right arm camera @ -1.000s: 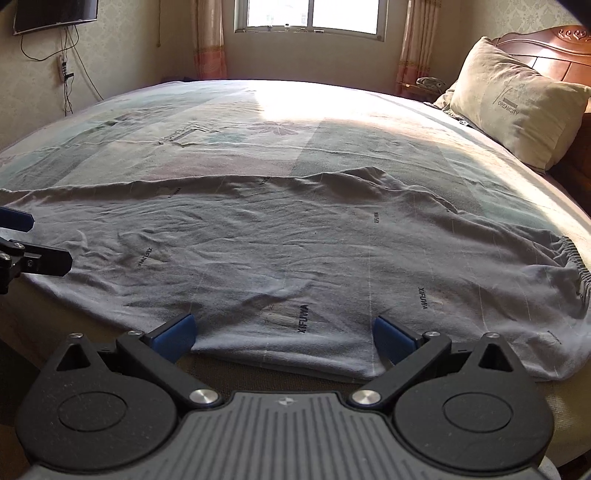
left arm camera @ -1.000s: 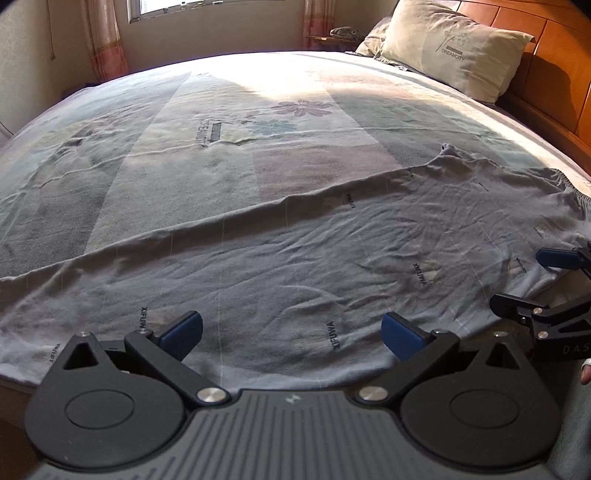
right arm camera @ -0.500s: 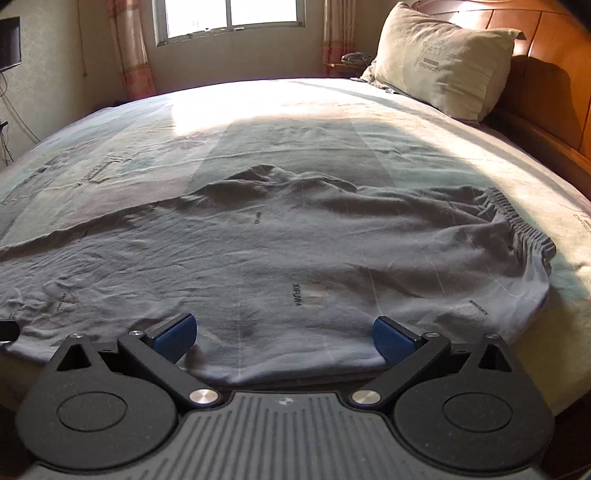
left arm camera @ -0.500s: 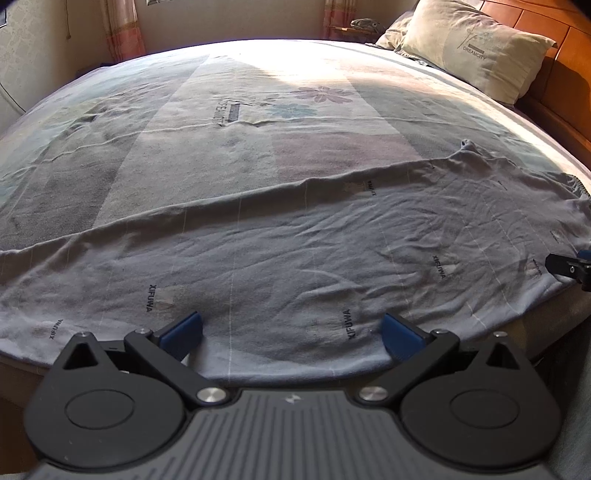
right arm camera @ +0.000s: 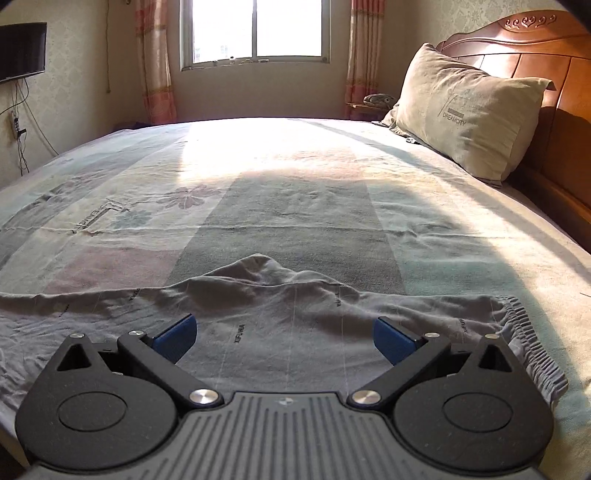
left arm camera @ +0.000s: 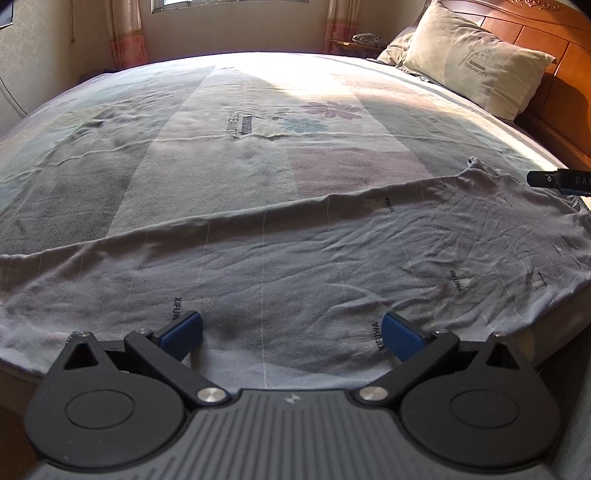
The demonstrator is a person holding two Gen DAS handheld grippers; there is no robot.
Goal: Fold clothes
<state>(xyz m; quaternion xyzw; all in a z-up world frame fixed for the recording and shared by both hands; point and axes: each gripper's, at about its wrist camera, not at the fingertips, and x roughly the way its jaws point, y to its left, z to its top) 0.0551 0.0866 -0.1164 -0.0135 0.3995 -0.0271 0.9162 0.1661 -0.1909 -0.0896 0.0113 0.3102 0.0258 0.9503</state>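
Observation:
Grey trousers (left arm camera: 295, 266) printed with small dark lettering lie flat along the near edge of the bed, legs running left, elastic waistband (right arm camera: 532, 339) at the right. My left gripper (left arm camera: 291, 332) hovers open over the near hem around the middle of the garment, nothing between its blue pads. My right gripper (right arm camera: 284, 334) is open above the waist end, with the waistband just right of its right finger. One of the right gripper's fingers (left arm camera: 554, 181) shows at the right edge of the left wrist view, above the waist area.
The bed (right arm camera: 295, 177) carries a patterned sheet with flowers and stripes. A beige pillow (right arm camera: 469, 107) leans on the wooden headboard (right arm camera: 554, 74) at the right. A window (right arm camera: 255, 33) with curtains is at the far wall; a screen (right arm camera: 22, 48) hangs on the left wall.
The right gripper has swung right along the garment toward the waistband and risen, showing higher in the left wrist view. The left gripper shifted slightly over the garment. Both stayed open.

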